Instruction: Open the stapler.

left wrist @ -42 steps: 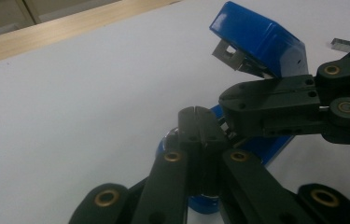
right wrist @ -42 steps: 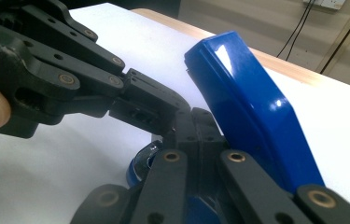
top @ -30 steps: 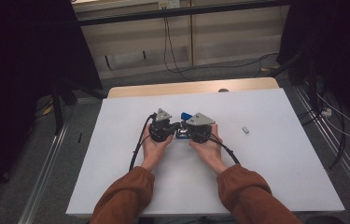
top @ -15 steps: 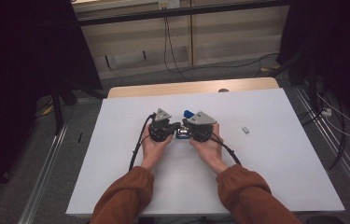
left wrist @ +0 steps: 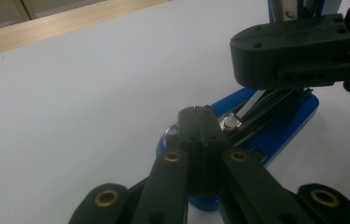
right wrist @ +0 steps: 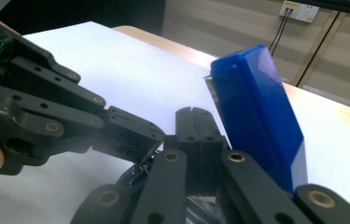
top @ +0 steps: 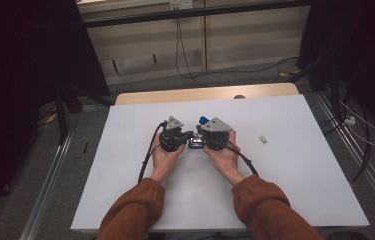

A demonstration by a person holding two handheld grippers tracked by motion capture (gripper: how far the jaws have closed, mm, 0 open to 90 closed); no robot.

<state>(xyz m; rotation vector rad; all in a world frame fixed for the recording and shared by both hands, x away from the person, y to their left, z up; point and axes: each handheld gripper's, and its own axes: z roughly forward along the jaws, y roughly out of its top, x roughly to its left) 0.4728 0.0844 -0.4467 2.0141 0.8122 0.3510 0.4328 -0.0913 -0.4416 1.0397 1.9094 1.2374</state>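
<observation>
A blue stapler lies on the white table between my two hands, its blue lid swung up and its metal staple track laid bare. In the left gripper view my left gripper is shut, its tips pressed together right over the stapler's blue base. My right gripper is shut too, just beside the raised lid. The two grippers point at each other, tips nearly meeting over the stapler: left gripper, right gripper. Whether either one pinches a part of the stapler I cannot tell.
A small pale grey object lies on the table to the right of my hands. A wooden strip runs along the table's far edge. Cables trail from both grippers back along the forearms in brown sleeves.
</observation>
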